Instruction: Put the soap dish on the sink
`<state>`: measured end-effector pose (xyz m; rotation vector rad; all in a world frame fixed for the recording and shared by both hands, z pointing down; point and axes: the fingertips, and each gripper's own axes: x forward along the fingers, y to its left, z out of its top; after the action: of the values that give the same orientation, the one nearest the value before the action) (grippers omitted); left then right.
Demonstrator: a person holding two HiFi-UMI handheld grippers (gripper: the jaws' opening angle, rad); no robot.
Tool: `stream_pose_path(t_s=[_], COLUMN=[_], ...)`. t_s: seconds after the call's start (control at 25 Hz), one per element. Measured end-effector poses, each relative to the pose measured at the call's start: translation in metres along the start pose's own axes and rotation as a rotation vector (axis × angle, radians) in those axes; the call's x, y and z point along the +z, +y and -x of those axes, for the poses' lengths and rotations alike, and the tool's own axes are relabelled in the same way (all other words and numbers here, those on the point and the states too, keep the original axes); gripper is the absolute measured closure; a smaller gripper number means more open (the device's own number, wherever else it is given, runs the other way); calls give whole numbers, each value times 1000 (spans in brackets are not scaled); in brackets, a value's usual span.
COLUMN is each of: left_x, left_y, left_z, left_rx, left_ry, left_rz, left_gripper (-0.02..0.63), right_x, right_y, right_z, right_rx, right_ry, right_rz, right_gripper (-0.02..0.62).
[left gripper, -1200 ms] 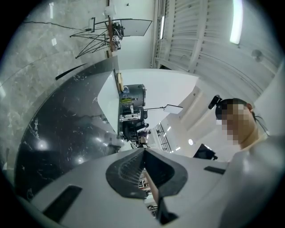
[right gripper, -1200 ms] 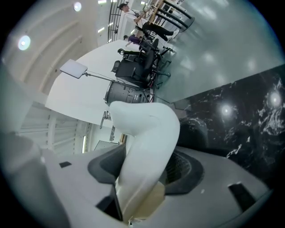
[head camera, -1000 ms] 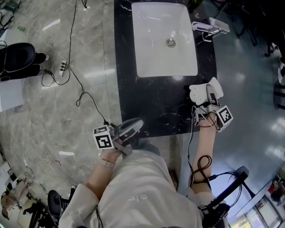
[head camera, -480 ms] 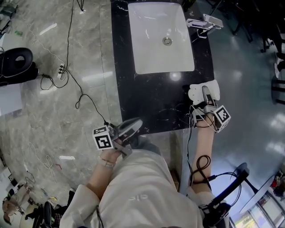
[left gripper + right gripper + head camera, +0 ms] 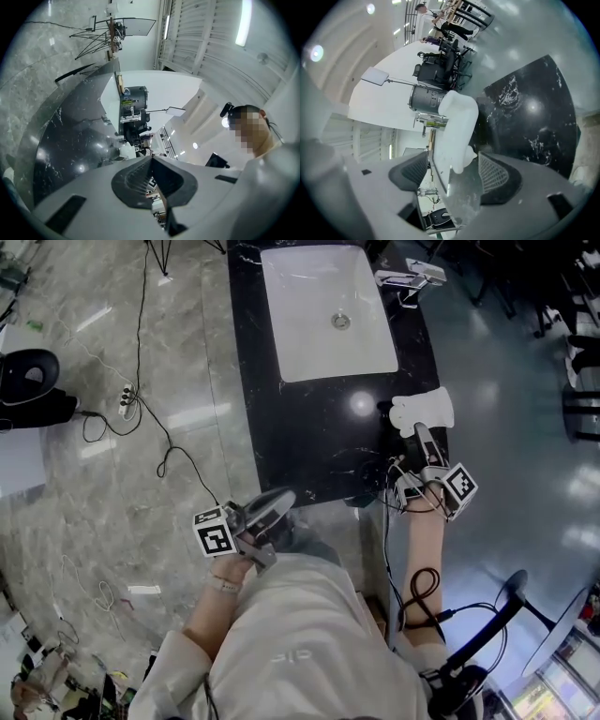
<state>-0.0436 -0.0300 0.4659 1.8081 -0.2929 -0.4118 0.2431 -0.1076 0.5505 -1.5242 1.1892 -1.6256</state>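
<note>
The soap dish [image 5: 424, 412] is white and lies on the black marbled surface [image 5: 309, 432], close to its right edge. It sits on the person's side of the white sink [image 5: 326, 313] and apart from it. A tap [image 5: 405, 279] stands at the far right corner of the sink.

The right gripper [image 5: 419, 437] reaches in from the near side and points at the soap dish. In the right gripper view, the right gripper [image 5: 452, 171] has its jaws spread wide and opening. The near end of the soap dish [image 5: 457, 124] stands between them, with a gap showing on each side, so the pads do not press on it.

The left gripper [image 5: 284, 496] is held off the near left corner of the surface, just in front of the person's body. In the left gripper view, the left gripper [image 5: 151, 160] has its jaws pressed together with nothing between them.

Cables [image 5: 164, 442] trail across the grey stone floor [image 5: 112, 484] left of the surface.
</note>
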Motion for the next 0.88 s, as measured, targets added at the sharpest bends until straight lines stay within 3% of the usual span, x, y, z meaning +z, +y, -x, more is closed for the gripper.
stream_pose_path(t_s=[0.36,0.56,0.88], left_x=[-37,-69,-130], left_y=[-44,-68,-103], left_z=[-6,-19,-45], left_rx=[-85,-137,-227], left_ry=[102,201,412], left_rz=[-34,-53,-70], left_gripper=[600,600,600], right_x=[-21,-19,-32], right_y=[67,94,90], right_z=[97,174,292], right_rx=[280,454,569], right_ry=[-46,-138,-285], right_rz=[91,142,224], right_gripper=[276,283,369])
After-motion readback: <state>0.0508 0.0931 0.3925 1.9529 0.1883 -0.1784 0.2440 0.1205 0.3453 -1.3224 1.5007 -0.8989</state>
